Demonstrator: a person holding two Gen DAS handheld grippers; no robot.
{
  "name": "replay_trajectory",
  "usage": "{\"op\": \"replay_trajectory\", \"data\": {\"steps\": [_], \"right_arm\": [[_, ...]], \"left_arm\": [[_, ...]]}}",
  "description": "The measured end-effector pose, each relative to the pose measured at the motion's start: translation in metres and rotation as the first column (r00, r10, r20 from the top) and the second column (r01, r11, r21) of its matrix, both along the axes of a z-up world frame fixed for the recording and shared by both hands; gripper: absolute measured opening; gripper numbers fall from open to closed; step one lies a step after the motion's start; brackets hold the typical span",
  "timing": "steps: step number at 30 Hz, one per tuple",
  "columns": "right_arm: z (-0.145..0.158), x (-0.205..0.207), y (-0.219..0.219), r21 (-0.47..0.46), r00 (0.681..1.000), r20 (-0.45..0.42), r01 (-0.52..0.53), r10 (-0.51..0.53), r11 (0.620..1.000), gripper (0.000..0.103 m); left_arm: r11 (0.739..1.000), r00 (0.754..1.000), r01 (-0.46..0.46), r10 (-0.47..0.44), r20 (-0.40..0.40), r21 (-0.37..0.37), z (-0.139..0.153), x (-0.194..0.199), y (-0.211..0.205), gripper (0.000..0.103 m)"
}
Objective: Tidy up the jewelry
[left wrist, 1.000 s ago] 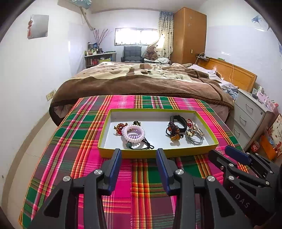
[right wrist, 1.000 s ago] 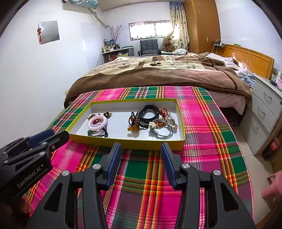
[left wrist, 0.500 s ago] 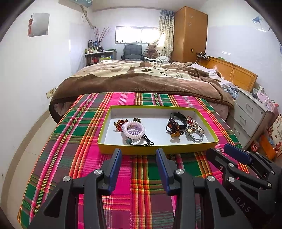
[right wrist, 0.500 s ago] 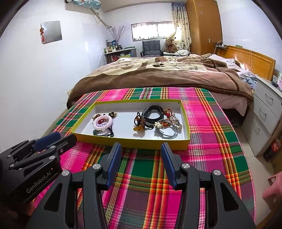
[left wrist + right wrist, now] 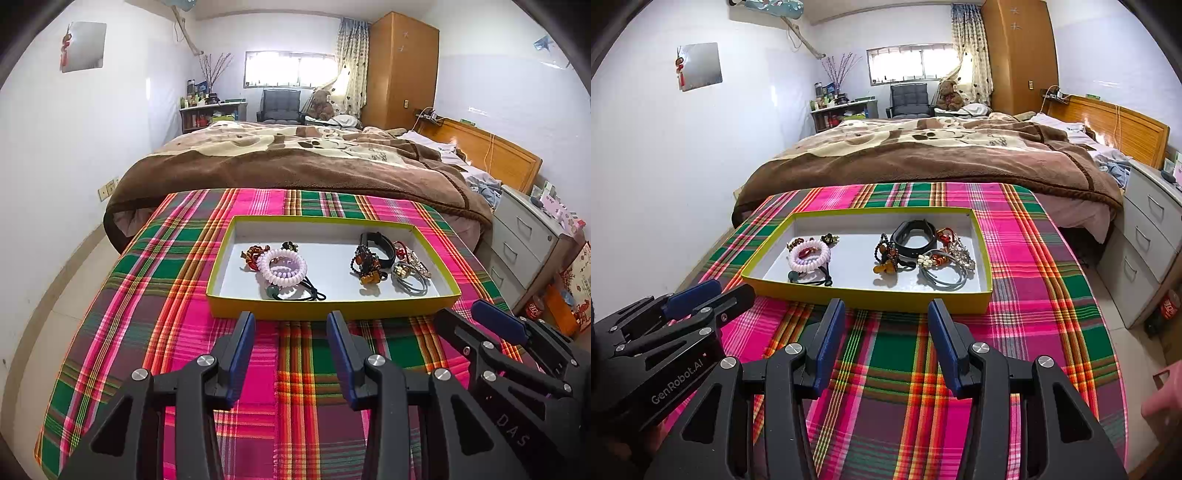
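Two grippers, left gripper [image 5: 291, 325] and right gripper [image 5: 886, 314], hang wide open and empty just short of the yellow tray [image 5: 332, 309]. Ahead of them the jewelry lies in two clusters inside it. The pink coil bracelet [image 5: 282, 267] looks light and springy; I would pinch its rim.

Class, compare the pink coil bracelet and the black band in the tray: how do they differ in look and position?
The pink coil bracelet is pale, spiralled and lies in the tray's left half; the black band is dark, smooth and lies in its right half, farther back. The bracelet lies flat over a black tie; the band stands partly on edge among beaded pieces. Both are loops, untouched by either gripper.
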State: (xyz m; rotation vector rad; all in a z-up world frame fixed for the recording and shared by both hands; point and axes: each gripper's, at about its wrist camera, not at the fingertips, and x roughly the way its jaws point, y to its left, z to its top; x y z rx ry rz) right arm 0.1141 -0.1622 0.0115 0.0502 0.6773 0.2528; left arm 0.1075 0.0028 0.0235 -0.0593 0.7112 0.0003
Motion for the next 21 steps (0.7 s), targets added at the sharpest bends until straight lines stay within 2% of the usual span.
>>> {"op": "replay_trajectory", "data": {"steps": [21], "right_arm": [[-0.001, -0.0001, 0.0017, 0.004, 1.0, -0.008, -0.006, 0.006, 1.0, 0.047]], "left_arm": [[1.0, 1.0, -0.01, 0.01, -0.007, 0.004, -0.0015, -0.0007, 0.003, 0.04]]}}
